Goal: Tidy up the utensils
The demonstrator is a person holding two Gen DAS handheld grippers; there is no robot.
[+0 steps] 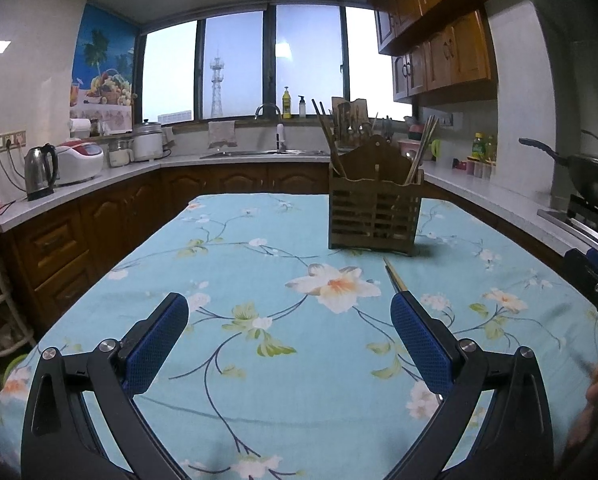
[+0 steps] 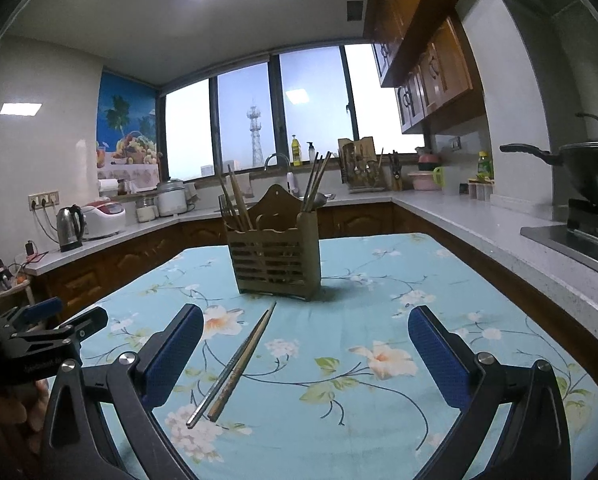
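A slatted wooden utensil holder point(image 1: 374, 216) point(image 2: 276, 258) stands on the far half of the table, with chopsticks sticking up from its left and right compartments. Two chopsticks point(image 2: 235, 364), one metal and one wooden, lie side by side on the cloth in front of the holder; in the left wrist view only their tips point(image 1: 395, 276) show past the right finger. My left gripper point(image 1: 289, 312) is open over the cloth with nothing between its fingers. My right gripper point(image 2: 305, 328) is open, and the two chopsticks lie on the table between its fingers, nearer the left one.
The table wears a light blue floral cloth point(image 1: 259, 280) point(image 2: 379, 300). Kitchen counters run along three sides, with a kettle point(image 1: 40, 172), a rice cooker point(image 1: 79, 162), a sink point(image 1: 265, 153) and a wok on a stove point(image 2: 591, 176). The left gripper's body point(image 2: 39, 340) shows at the right wrist view's left edge.
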